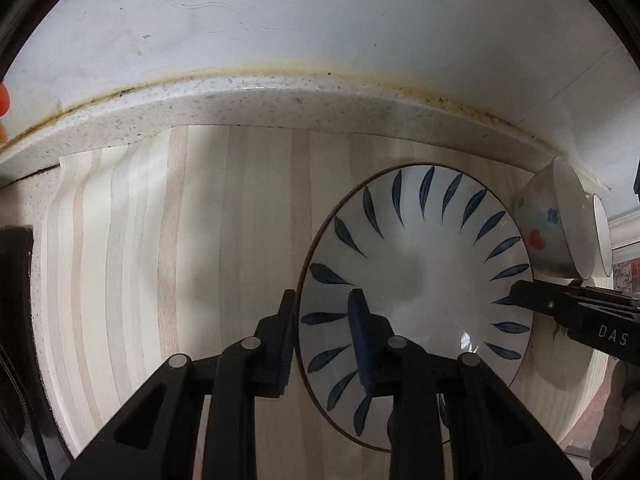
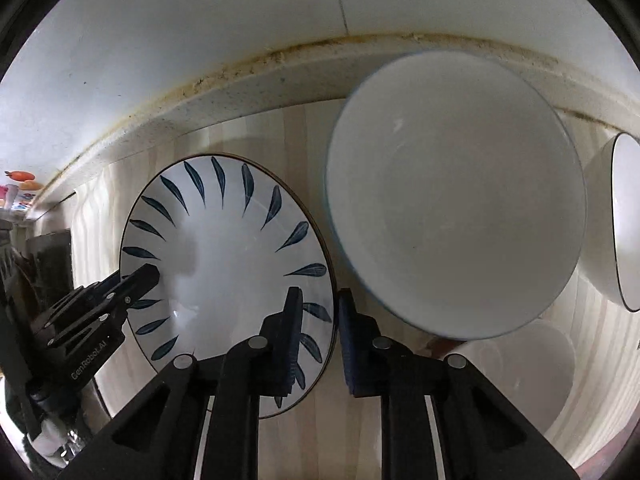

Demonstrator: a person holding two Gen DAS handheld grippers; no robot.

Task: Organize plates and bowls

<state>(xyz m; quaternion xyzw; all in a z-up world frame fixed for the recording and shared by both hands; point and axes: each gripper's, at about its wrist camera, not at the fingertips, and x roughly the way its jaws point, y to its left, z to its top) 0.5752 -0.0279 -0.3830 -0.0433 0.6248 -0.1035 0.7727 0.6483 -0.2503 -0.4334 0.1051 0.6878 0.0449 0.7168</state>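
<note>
Ahead of me at twelve o'clock a plain white wall point(image 1: 320, 32) rises, faintly embossed with wavy lines and flecked with small spots. Where it meets the speckled stone ledge point(image 1: 280, 104), the seam point(image 1: 400, 84) is stained yellow-brown and dark. Below lies my counter point(image 1: 224, 216), covered in pale wood-grain stripes, with soft shadows falling at seven o'clock.

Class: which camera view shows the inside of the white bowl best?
The right wrist view: the white bowl faces the camera, its whole inside visible. The left wrist view shows it only side-on at the frame's edge, flowers on its outer wall.
</note>
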